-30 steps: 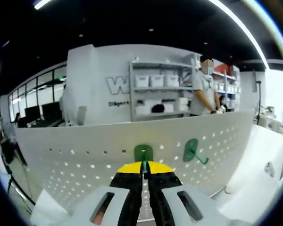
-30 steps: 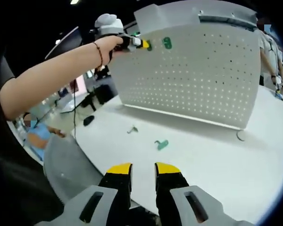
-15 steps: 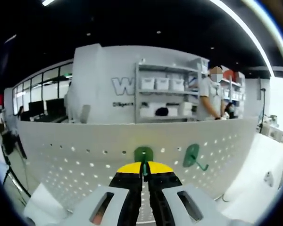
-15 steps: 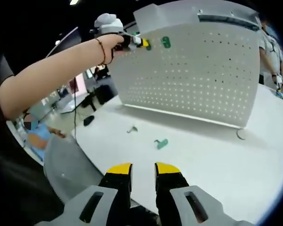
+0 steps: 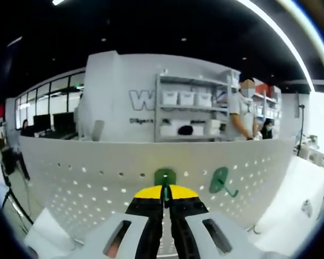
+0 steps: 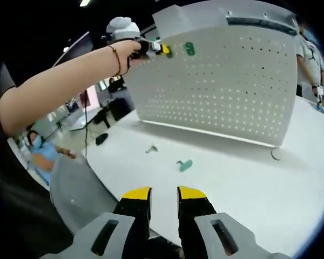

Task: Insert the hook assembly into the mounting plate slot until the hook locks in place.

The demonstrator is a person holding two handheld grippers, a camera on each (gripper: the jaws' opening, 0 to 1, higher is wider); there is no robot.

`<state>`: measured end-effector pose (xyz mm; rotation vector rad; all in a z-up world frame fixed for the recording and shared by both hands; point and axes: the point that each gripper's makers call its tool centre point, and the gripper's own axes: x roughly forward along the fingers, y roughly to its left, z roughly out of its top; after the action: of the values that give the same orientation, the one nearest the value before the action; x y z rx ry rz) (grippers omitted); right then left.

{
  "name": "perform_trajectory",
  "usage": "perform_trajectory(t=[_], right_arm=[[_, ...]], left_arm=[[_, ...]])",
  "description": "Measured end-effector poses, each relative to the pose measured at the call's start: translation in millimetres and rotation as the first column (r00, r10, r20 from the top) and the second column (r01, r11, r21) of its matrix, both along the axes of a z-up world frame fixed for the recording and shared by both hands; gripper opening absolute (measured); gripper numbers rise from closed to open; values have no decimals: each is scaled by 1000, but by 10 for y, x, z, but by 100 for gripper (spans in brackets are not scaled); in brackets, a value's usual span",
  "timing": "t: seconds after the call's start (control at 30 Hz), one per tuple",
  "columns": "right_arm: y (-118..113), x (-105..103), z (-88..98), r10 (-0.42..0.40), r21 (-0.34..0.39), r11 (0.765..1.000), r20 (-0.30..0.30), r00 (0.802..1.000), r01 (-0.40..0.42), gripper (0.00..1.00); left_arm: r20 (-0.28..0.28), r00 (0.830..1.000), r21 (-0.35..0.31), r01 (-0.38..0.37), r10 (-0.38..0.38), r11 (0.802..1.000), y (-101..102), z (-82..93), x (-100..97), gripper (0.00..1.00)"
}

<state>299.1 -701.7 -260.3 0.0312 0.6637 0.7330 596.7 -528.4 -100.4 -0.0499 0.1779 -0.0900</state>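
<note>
My left gripper (image 5: 164, 190) is shut on a green hook (image 5: 164, 177) whose plate lies against the white perforated mounting panel (image 5: 86, 189) near its top edge. A second green hook (image 5: 220, 180) hangs on the panel just to the right. From the right gripper view, the left gripper (image 6: 157, 48) is at the panel's (image 6: 232, 86) upper left, held by a person's arm (image 6: 65, 81), with both green hooks (image 6: 190, 49) beside it. My right gripper (image 6: 164, 193) hovers open over the white table (image 6: 248, 189). A loose green hook (image 6: 185, 165) lies on the table.
A small grey piece (image 6: 151, 148) and a metal ring (image 6: 274, 155) lie on the table near the panel's foot. A person (image 5: 243, 110) stands behind the panel by shelves (image 5: 186, 110) of white bins. Another person (image 6: 40, 148) sits left, below the table edge.
The left view has shifted slightly, with the panel's top edge sitting lower. The left gripper stays shut on the hook at the panel. The right gripper has not moved.
</note>
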Motion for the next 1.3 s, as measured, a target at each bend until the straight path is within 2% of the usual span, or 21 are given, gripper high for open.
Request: perform_trajectory(t=[0.23, 0.4, 0.53, 0.9, 1.0, 1.3], right_arm=[[-44, -1, -26, -8, -1, 1000, -7, 1000, 8, 17], [-45, -2, -30, -9, 4, 1000, -10, 1000, 9, 17], [-52, -6, -32, -7, 5, 1000, -12, 1000, 7, 17], [-131, 12, -29, -32, 10, 999, -15, 999, 32, 17], [-119, 11, -40, -29, 10, 1000, -17, 999, 30, 17], [-122, 6, -43, -36, 16, 999, -21, 999, 36, 17]], left_arm=[[59, 998, -18, -34, 35, 999, -3, 71, -88, 2], [113, 991, -26, -70, 73, 997, 68, 221, -135, 2], [152, 985, -8, -86, 86, 996, 44, 279, -159, 2], [130, 989, 3, -74, 73, 997, -56, 194, -106, 2], [106, 992, 19, -65, 63, 998, -69, 130, -101, 2], [109, 992, 21, -69, 66, 997, -68, 124, -123, 2]])
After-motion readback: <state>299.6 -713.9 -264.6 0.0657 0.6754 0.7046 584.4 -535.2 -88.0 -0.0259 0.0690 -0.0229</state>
